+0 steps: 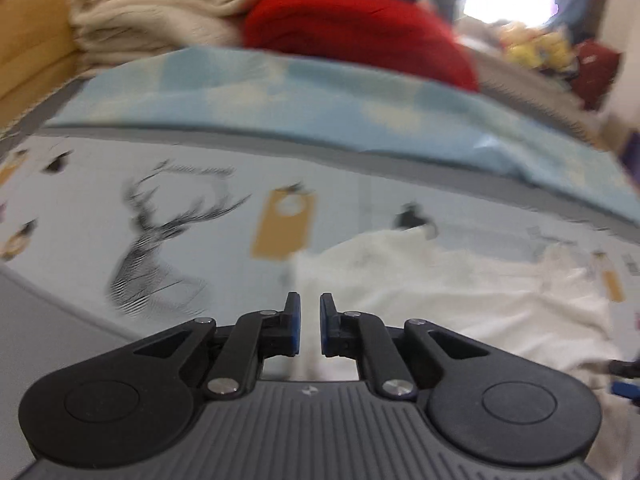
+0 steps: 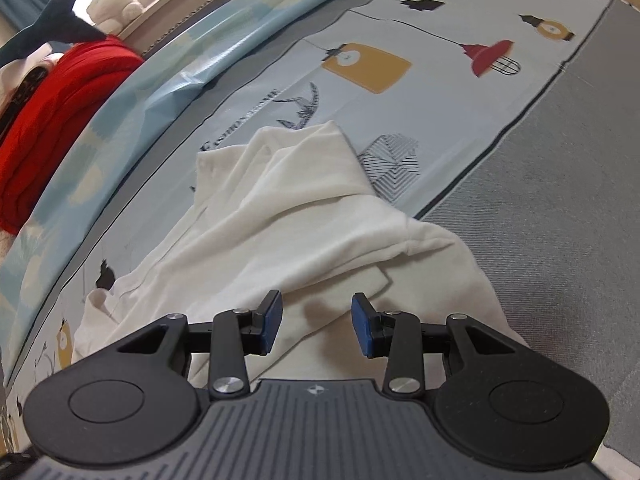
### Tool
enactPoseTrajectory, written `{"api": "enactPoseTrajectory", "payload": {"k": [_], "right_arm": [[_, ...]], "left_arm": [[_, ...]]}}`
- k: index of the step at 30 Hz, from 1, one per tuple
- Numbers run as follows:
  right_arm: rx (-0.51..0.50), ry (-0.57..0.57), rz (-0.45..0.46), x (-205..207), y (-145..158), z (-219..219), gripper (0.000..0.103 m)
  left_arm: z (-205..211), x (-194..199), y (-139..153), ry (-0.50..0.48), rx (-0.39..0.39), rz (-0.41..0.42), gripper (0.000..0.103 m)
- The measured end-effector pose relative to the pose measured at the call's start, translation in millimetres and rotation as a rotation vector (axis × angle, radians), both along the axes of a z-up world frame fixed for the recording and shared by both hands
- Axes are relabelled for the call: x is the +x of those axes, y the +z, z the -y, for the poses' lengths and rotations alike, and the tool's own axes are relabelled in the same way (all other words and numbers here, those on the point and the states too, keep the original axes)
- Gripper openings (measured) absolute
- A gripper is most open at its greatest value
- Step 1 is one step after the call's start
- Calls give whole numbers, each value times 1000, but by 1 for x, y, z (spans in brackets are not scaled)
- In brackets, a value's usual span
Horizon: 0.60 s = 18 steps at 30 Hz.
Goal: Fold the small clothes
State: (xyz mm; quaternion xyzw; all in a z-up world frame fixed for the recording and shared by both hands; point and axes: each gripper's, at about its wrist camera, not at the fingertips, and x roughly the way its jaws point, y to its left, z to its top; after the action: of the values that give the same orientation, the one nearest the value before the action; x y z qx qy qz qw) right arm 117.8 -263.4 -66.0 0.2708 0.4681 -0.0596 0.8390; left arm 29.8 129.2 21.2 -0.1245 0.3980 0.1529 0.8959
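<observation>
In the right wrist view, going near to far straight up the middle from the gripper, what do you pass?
right gripper, jaws open → crumpled white garment → striped geometric print → yellow lantern print → plain grey band → light blue patterned cloth.

A home bedroom: printed bedsheet [image 2: 400, 92], folded blankets [image 1: 160, 12], plush toys [image 2: 114, 2] by the window

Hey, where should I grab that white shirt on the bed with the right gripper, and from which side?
Probably the loose folded flap of the white shirt just ahead of the right gripper. Its edge sits raised over the layer beneath, so the open jaws could slide in low from the near side and pinch it. The flat middle offers no ridge. The left gripper, jaws almost closed, sits at the shirt's other edge.
</observation>
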Motion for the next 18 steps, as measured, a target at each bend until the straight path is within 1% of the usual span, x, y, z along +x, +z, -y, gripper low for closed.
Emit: {"api": "enactPoseTrajectory", "payload": {"k": [1,2,4,6,10,13,15,16,17,18], "right_arm": [[7,-10,1,1,-1,2,40],[10,-19,5,2,-2,4,40],[30,-41,18,4,-4,9,40],[76,-76,18,6,-8,17,40],[199,-140,21,10,-18,30,41],[231,-148,12,14,-24,32,41],[242,-170,18,12,-27,34,27],[245,-176,30,12,-27,35,8],[242,-177,46,10,-25,36,5],[230,-183,64,9,-21,37,4]], "left_arm": [[2,4,-5,-36,-44,1,12],[3,6,-10,-51,-75,-8,12],[7,11,-21,-55,-108,-38,12],[10,15,-25,-60,-111,-45,12],[11,16,-22,-84,-138,-25,12],[16,17,-23,-113,-118,-34,12],[18,17,-24,-120,-106,-43,12],[18,18,-24,-121,-104,-45,12],[18,18,-24,-121,-104,-45,12],[18,18,-24,-123,-104,-45,12]]}}
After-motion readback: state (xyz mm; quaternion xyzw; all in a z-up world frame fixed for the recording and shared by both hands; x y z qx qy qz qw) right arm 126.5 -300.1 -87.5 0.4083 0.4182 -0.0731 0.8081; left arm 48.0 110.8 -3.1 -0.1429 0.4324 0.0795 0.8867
